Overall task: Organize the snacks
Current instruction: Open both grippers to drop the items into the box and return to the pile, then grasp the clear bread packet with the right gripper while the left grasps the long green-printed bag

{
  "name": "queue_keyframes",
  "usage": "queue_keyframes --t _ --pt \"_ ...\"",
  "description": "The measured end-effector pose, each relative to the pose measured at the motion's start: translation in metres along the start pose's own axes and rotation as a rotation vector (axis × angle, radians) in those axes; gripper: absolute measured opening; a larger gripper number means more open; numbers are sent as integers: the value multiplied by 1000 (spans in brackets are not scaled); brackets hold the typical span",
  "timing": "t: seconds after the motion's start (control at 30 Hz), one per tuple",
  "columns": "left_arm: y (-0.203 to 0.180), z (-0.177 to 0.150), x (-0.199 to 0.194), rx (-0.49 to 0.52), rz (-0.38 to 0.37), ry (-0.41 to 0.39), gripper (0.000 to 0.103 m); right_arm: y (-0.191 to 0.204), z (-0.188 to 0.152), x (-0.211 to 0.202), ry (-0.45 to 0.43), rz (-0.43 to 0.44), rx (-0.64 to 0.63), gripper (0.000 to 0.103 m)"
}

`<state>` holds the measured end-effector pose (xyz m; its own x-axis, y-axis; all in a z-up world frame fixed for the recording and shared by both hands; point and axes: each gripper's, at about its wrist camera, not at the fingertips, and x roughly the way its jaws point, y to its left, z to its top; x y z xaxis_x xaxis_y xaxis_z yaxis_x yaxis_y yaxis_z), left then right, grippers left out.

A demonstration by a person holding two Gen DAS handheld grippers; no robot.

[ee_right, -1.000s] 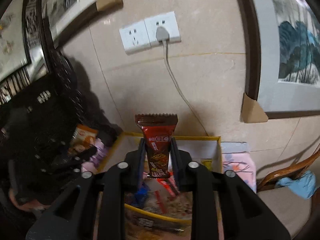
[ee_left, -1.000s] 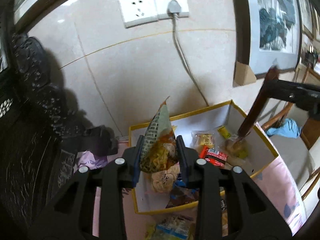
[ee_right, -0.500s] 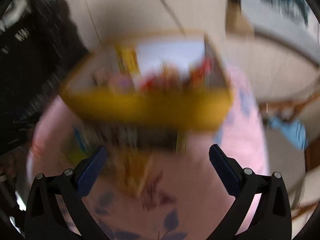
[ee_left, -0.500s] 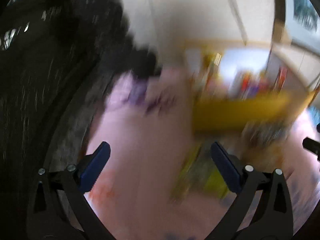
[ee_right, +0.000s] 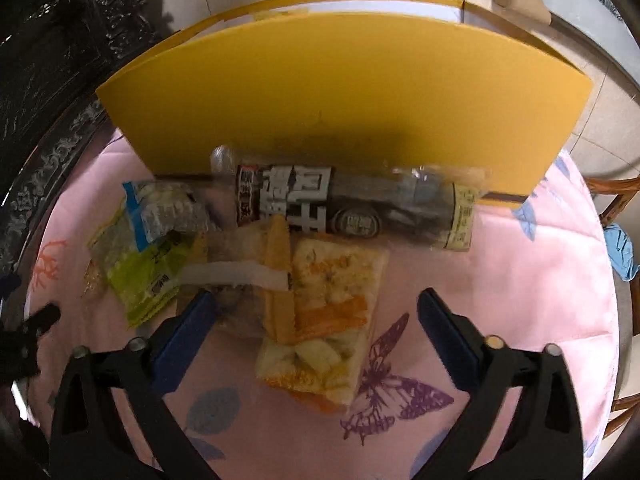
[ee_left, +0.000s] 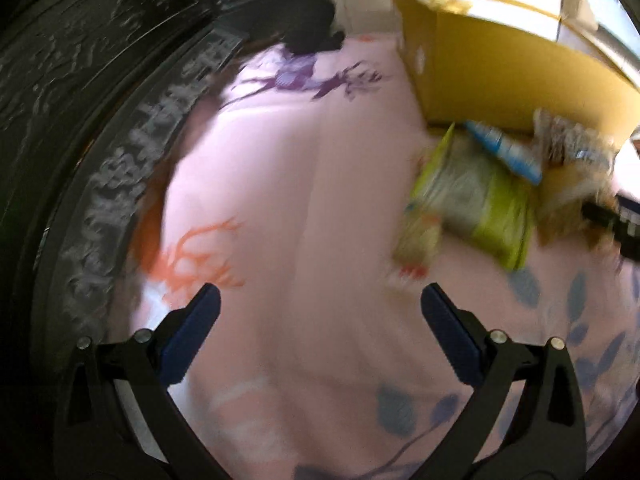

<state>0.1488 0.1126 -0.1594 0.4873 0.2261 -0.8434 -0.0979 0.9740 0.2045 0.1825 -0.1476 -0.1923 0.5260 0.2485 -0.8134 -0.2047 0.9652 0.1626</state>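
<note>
Both grippers are being held over a counter covered with a pink flowered cloth (ee_right: 532, 280), on which several snacks are lying loose in front of the outer wall of a yellow box (ee_right: 344, 92). The left gripper (ee_left: 320, 312) is being carried with its jaws wide apart and nothing between them; only bare cloth is lying below, and a green packet (ee_left: 476, 200) is seen off to its right, near the box. The right gripper (ee_right: 318, 316) is also being held with its jaws apart; they have just been closing somewhat, and an orange and yellow packet (ee_right: 324, 320) is lying between them without being pressed by either pad. A long dark packet (ee_right: 352, 208) is resting just beside the box wall, touching the far end of the orange packet, and a blue and white packet (ee_right: 160, 208) is overlapping the green one. It is judged that a pickup is being prepared. The flat packet may be pushed along the cloth rather than gripped if the pads are being closed too high, and the overlapping neighbours may be dragged with it. The left view is being blurred, so finer detail cannot be told.
</note>
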Motion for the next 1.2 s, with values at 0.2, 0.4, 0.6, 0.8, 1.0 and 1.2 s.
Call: queue_keyframes --t 0.2,0.4,0.6,0.8,1.0,1.2 --pt "-26 18 43 81 -27 16 101 -18 -17 -18 86 48 55 50" --pt "-13 16 50 19 -199 4 75 -33 -27 -45 97 12 73 47" --pt "-38 15 37 134 -206 22 32 -43 -20 -75 45 35 90 37" --pt "-22 13 31 72 -233 64 31 -44 -25 -69 48 -2 65 71" --pt "-13 -22 13 60 -201 119 31 -37 -31 -37 41 4 48 71" --pt "-13 -48 1 9 -209 138 31 -25 -39 -17 15 -79 -21 47"
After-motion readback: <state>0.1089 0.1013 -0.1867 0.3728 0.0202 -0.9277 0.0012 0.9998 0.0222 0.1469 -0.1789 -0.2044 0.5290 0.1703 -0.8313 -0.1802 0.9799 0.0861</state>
